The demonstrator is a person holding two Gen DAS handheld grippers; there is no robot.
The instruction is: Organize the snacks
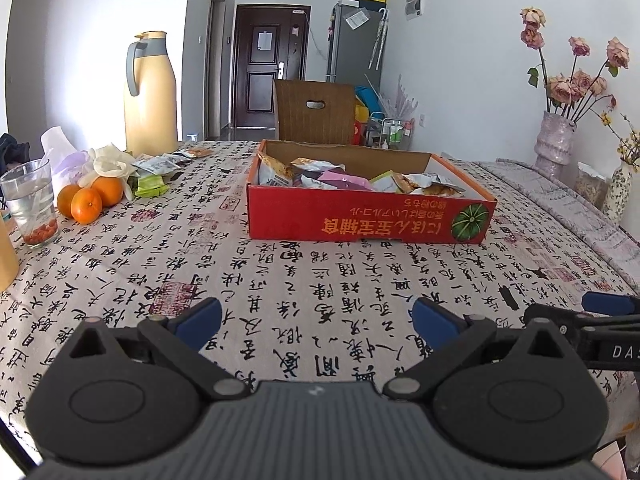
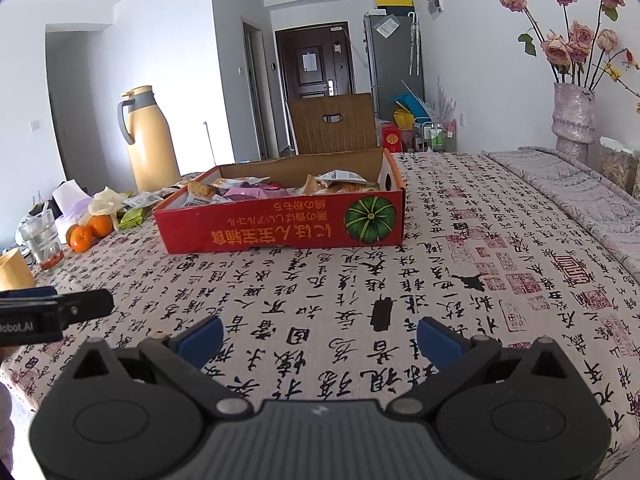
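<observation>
A red cardboard box (image 1: 368,216) (image 2: 280,228) sits mid-table and holds several snack packets (image 1: 340,178) (image 2: 256,192). More loose packets (image 1: 160,168) (image 2: 136,210) lie on the cloth at the far left, beside the oranges. My left gripper (image 1: 316,320) is open and empty, low over the cloth, well short of the box. My right gripper (image 2: 320,338) is open and empty too, also short of the box. The right gripper shows at the right edge of the left wrist view (image 1: 600,320); the left gripper shows at the left edge of the right wrist view (image 2: 56,308).
Oranges (image 1: 90,198) (image 2: 86,232), a glass of water (image 1: 30,200) (image 2: 42,238), a white tissue pack (image 1: 60,152) and a yellow thermos jug (image 1: 150,92) (image 2: 150,140) stand at the left. A flower vase (image 1: 554,140) (image 2: 574,120) stands at the right. A chair back (image 1: 316,110) is behind the table.
</observation>
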